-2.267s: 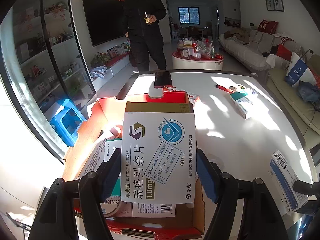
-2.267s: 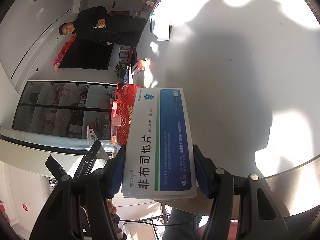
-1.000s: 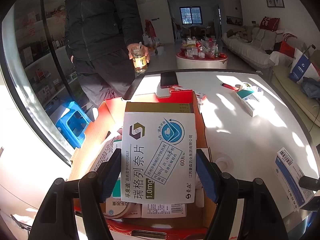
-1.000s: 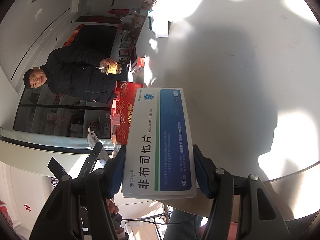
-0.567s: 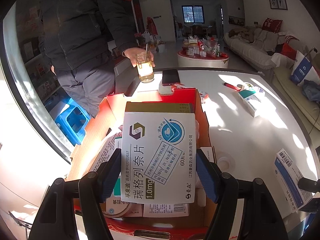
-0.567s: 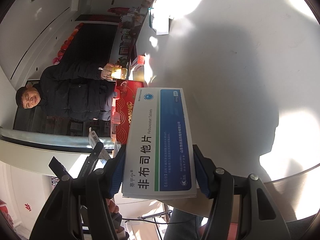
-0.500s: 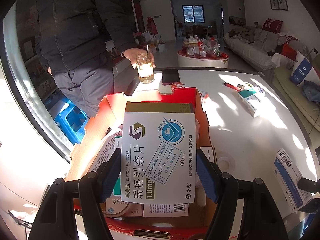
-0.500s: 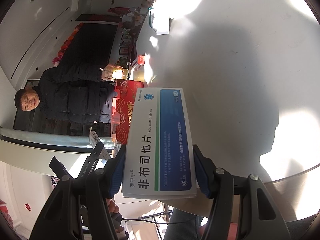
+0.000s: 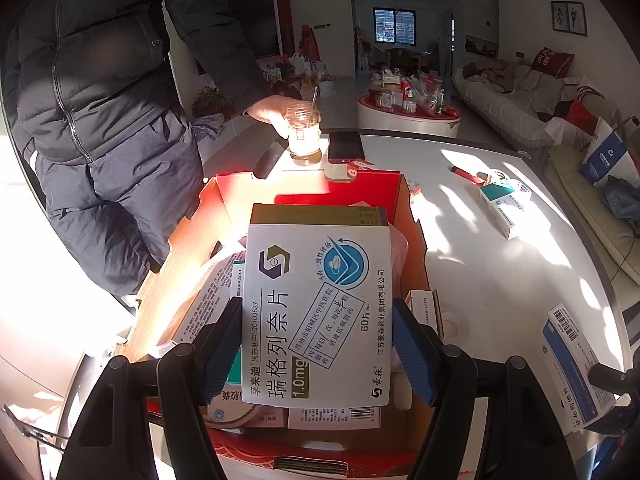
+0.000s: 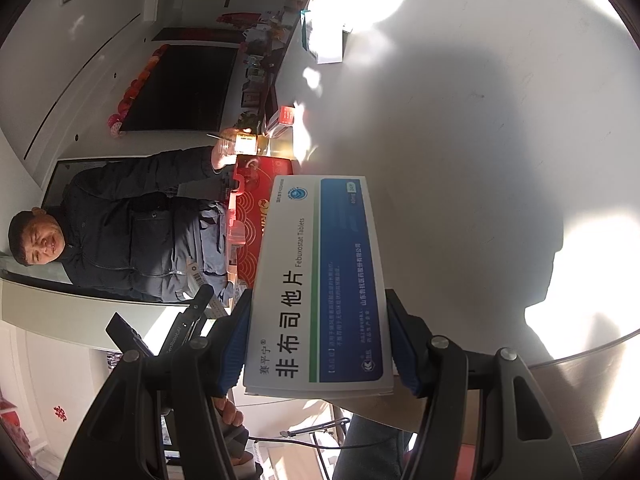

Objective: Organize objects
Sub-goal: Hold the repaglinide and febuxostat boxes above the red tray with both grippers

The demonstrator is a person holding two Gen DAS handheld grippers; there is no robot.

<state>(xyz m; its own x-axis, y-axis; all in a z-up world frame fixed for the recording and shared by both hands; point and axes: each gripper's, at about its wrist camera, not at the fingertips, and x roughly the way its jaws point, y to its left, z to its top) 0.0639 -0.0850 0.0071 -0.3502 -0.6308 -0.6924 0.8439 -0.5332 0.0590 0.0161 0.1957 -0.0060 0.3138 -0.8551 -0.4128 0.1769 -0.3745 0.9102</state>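
Over the red carton (image 9: pixel 404 216), your left gripper (image 9: pixel 318 354) clamps a white medicine box (image 9: pixel 316 304) reading "1.0mg" and "60".
Your right gripper (image 10: pixel 318 344) grips a blue-white box (image 10: pixel 320 280), "Febuxostat Tablets", above the white table (image 10: pixel 460 140); only the left view shows the carton's packed boxes, labels mostly hidden.

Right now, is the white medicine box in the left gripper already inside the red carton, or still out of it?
Still out: the left gripper holds the white medicine box above the red carton, over the packs lying inside.
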